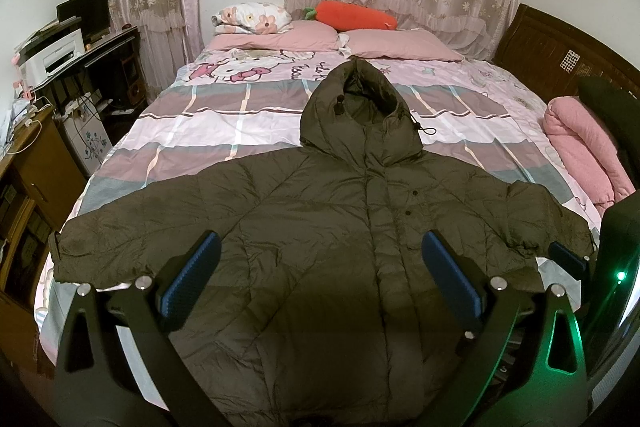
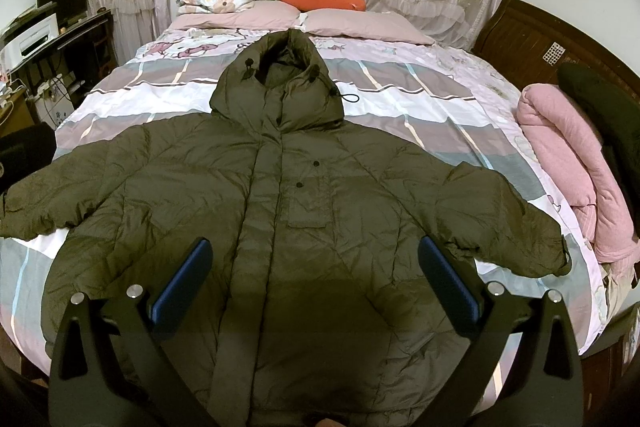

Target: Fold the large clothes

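A large olive-green hooded puffer jacket (image 1: 320,227) (image 2: 288,211) lies flat and face up on the bed, front closed, both sleeves spread out sideways, hood pointing toward the pillows. My left gripper (image 1: 320,247) hovers open above the jacket's lower body, blue pads wide apart, nothing between them. My right gripper (image 2: 314,251) is also open above the lower front of the jacket, holding nothing. In the left wrist view, a blue pad of the right gripper (image 1: 566,259) shows at the right edge, near the jacket's right cuff.
The bed (image 1: 208,131) has a pink checked cartoon sheet, two pink pillows (image 1: 276,37) and an orange carrot plush (image 1: 352,15) at the head. A rolled pink blanket (image 2: 568,163) lies along the right side by the wooden headboard (image 2: 532,39). A desk with a printer (image 1: 56,55) stands left.
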Demonstrator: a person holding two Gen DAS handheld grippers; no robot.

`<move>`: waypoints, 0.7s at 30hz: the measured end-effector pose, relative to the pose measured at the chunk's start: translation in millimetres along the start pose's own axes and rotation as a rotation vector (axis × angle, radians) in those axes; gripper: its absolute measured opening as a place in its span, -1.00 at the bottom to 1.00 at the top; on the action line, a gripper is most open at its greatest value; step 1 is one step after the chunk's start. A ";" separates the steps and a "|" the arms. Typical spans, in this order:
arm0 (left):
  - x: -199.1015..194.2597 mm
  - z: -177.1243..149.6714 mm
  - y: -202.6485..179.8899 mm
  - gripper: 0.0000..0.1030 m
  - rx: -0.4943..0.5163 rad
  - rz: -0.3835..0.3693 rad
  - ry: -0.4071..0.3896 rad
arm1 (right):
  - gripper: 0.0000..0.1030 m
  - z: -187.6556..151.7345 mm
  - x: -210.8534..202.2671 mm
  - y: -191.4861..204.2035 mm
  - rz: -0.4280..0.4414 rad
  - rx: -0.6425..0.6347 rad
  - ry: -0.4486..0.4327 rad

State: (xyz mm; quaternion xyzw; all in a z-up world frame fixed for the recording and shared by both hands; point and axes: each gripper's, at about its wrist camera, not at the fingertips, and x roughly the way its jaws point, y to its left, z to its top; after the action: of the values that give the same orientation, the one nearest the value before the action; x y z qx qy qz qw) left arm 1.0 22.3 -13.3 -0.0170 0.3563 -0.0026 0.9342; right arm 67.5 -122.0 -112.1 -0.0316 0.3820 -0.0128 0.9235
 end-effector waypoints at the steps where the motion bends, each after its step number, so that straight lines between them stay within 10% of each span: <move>1: 0.1 0.5 -0.3 0.96 0.000 0.000 0.000 | 0.97 0.1 0.0 -0.1 0.000 0.000 0.001; 13: 5.2 -4.0 8.3 0.96 -0.029 -0.028 0.031 | 0.97 -16.3 23.5 -14.4 0.074 0.051 0.076; 21: 14.6 -10.9 6.4 0.96 -0.008 -0.003 0.091 | 0.97 -7.5 97.9 -121.9 0.072 0.246 0.329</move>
State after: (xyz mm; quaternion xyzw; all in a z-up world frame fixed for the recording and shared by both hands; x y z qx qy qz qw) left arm 4.5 28.1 -31.3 -0.0213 0.3984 -0.0034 0.9170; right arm 131.6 -248.7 -178.1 0.0977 0.5242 -0.0312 0.8454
